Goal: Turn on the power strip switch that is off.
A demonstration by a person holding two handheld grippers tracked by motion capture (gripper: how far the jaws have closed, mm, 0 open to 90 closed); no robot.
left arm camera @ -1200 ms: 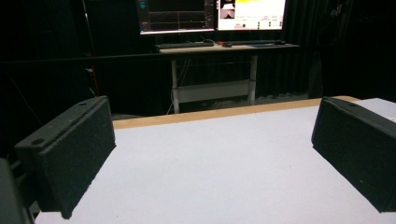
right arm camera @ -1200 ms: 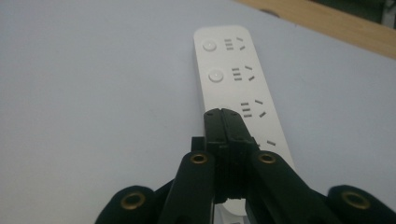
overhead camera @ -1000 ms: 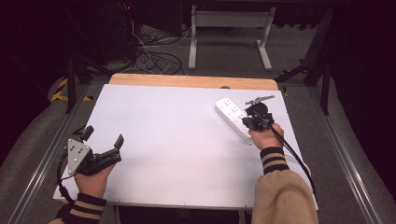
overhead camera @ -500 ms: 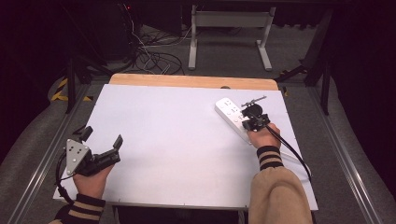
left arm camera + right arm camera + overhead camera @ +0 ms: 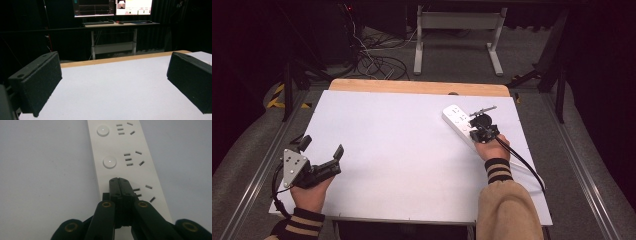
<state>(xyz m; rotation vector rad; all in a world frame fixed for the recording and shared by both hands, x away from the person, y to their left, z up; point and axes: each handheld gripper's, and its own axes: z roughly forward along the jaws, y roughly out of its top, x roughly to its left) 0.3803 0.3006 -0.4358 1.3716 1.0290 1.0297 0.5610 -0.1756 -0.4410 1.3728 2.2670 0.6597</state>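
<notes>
A white power strip (image 5: 455, 118) lies on the white table (image 5: 402, 145) at the right rear, with round buttons (image 5: 109, 162) beside each group of socket slots. My right gripper (image 5: 482, 126) hovers over the strip, shut, jaws pressed together with nothing between them. In the right gripper view its tips (image 5: 120, 182) sit on or just above the strip (image 5: 130, 157), over the spot of a third button. My left gripper (image 5: 320, 151) rests near the table's front left corner, open; its black pads (image 5: 37, 82) stand wide apart with only bare table between them.
A wooden strip (image 5: 417, 87) edges the table's far side. Beyond it stand a desk frame (image 5: 457, 30) and cables (image 5: 377, 60) on the floor. Monitors (image 5: 112, 6) glow on a desk in the left gripper view. Metal rails (image 5: 572, 165) run along both table sides.
My right gripper has crept slightly forward and down along the power strip. The left gripper has stayed in place, open.
</notes>
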